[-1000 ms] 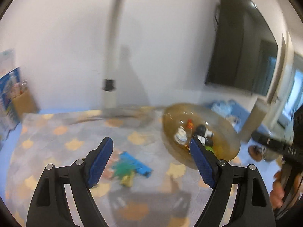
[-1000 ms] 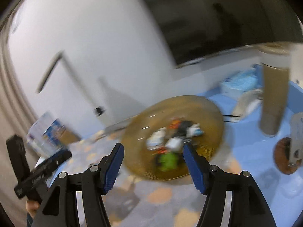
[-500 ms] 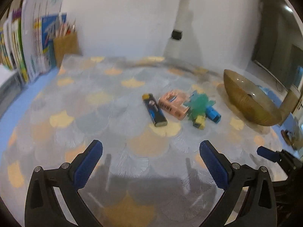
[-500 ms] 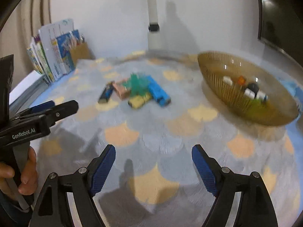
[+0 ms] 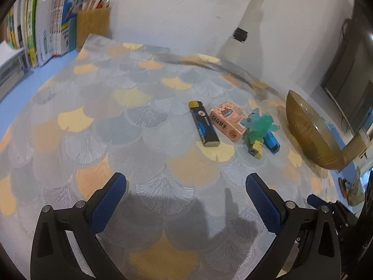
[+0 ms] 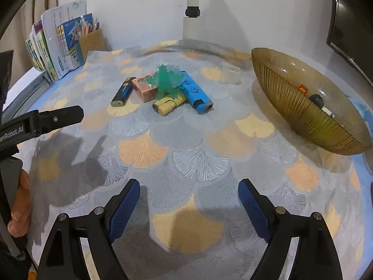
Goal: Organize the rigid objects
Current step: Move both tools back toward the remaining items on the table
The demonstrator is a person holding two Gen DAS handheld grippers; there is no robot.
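Observation:
A small heap lies mid-mat: a black lighter (image 5: 205, 126) (image 6: 123, 91), a pink box (image 5: 227, 121) (image 6: 144, 88), a green spiky toy (image 5: 257, 126) (image 6: 167, 81), a yellow lighter (image 5: 256, 150) (image 6: 166, 106) and a blue lighter (image 5: 271, 141) (image 6: 195, 93). To the right stands an amber glass bowl (image 5: 307, 130) (image 6: 291, 107) with small items inside. My left gripper (image 5: 185, 179) is open and empty, well short of the heap. My right gripper (image 6: 189, 184) has its jaws opening, nothing between them, also short of the heap.
Everything rests on a fan-patterned mat (image 6: 186, 144) over a blue table. Books (image 5: 46, 23) and a pencil holder (image 6: 92, 40) stand at the back left. A white post (image 6: 192, 7) rises by the wall. A hand (image 6: 18, 198) holds the left gripper's handle.
Both views swung down from the wall onto the mat, bringing the heap into sight. Both grippers' jaws spread wider. Since half a second ago both have barely moved.

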